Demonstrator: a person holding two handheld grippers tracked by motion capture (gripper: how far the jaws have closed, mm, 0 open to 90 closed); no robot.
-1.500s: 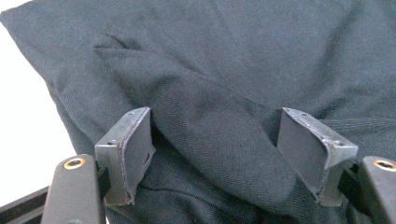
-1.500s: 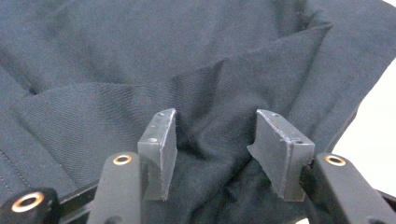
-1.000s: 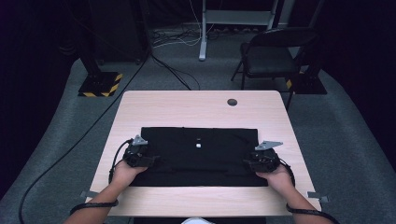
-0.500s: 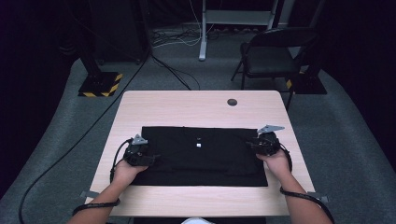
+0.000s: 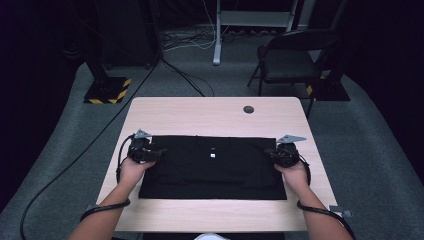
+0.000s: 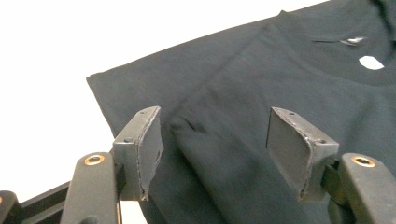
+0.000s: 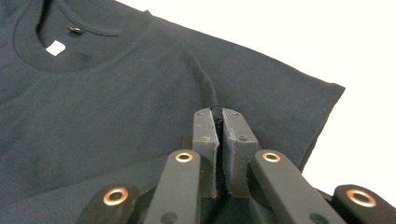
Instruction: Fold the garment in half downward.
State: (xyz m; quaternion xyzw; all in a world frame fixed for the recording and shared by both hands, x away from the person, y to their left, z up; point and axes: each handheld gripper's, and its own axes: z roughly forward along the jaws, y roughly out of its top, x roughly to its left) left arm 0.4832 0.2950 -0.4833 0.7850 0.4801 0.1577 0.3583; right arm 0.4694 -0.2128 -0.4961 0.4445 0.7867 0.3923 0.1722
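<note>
A black T-shirt [image 5: 215, 167] lies flat on the light wooden table [image 5: 200, 117], its collar and white label [image 5: 212, 156] at the middle. My left gripper [image 5: 157, 151] hovers over the shirt's left shoulder. In the left gripper view the left gripper [image 6: 217, 140] stands open, and its jaws have just been closing, with a raised fold of the T-shirt [image 6: 224, 116] between the pads, untouched. My right gripper [image 5: 271, 153] is at the right shoulder. In the right gripper view the right gripper [image 7: 219, 116] is shut on a pinch of the T-shirt [image 7: 116, 107] at the sleeve seam.
A round cable hole [image 5: 248, 109] sits near the table's far edge. Behind the table stand a black chair [image 5: 292, 55] and a stand base with yellow-black stripes [image 5: 107, 92]. Cables run across the grey floor.
Both grippers have moved away from the person along the shirt's sides, the right one first and the left one after. The right jaws have shut on the fabric.
</note>
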